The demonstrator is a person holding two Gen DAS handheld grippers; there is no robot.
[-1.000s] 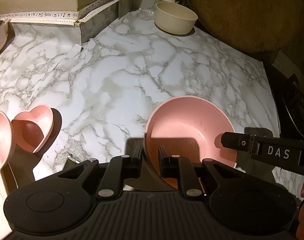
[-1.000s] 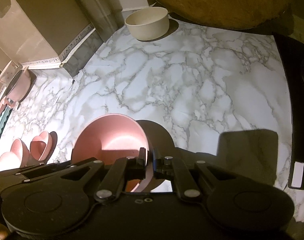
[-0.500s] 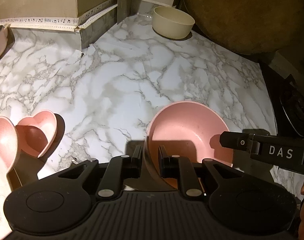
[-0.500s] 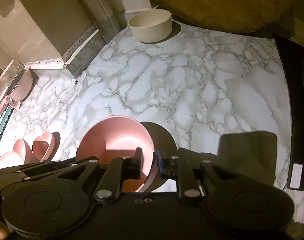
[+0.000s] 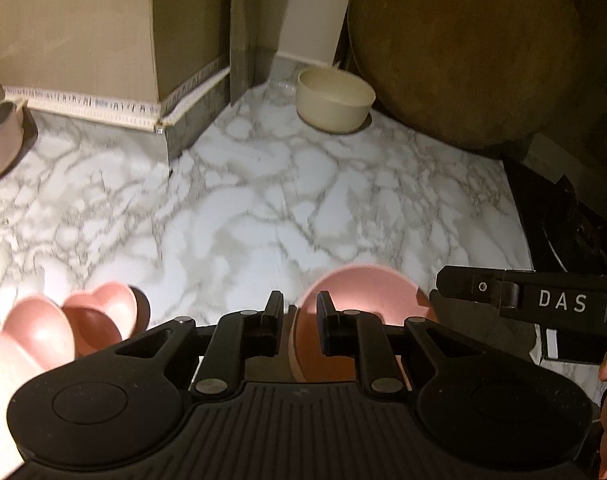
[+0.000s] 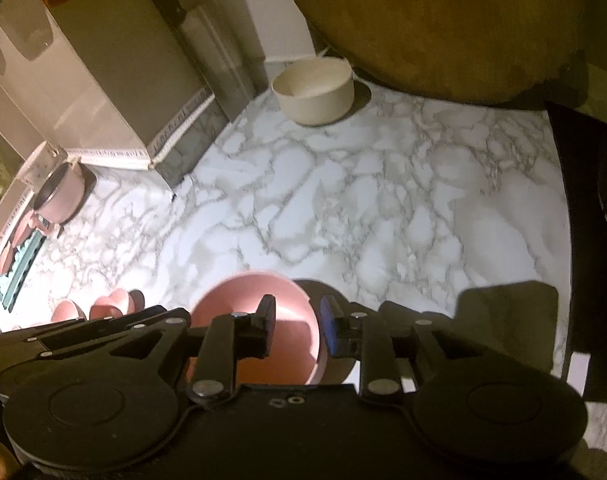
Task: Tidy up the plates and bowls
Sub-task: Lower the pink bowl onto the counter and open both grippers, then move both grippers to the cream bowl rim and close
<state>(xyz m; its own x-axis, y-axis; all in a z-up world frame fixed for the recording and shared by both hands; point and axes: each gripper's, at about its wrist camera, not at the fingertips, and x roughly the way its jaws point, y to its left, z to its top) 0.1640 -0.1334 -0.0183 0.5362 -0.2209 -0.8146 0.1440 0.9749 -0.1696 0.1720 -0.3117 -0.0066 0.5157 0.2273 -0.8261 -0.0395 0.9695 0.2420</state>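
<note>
A round pink bowl (image 5: 363,300) sits on the marble counter (image 5: 243,208) close under both grippers. My left gripper (image 5: 299,312) straddles its left rim with the fingers slightly apart, not pinching. My right gripper (image 6: 297,322) straddles its right rim (image 6: 317,340), with a clear gap on each side of the rim. A cream bowl (image 5: 335,100) stands at the back of the counter; it also shows in the right wrist view (image 6: 313,90). Pink heart-shaped dishes (image 5: 99,312) lie at the front left.
A large round wooden board (image 5: 483,48) leans at the back right. A beige box (image 5: 83,28) stands at the back left. A pink pot (image 6: 59,196) and a teal rack (image 6: 17,280) sit far left. A dark hob (image 6: 591,220) borders the counter's right edge.
Both grippers have let go of the pink bowl's rim and opened. Both have pulled back and tilted up, so the bowl sits lower in each view.
</note>
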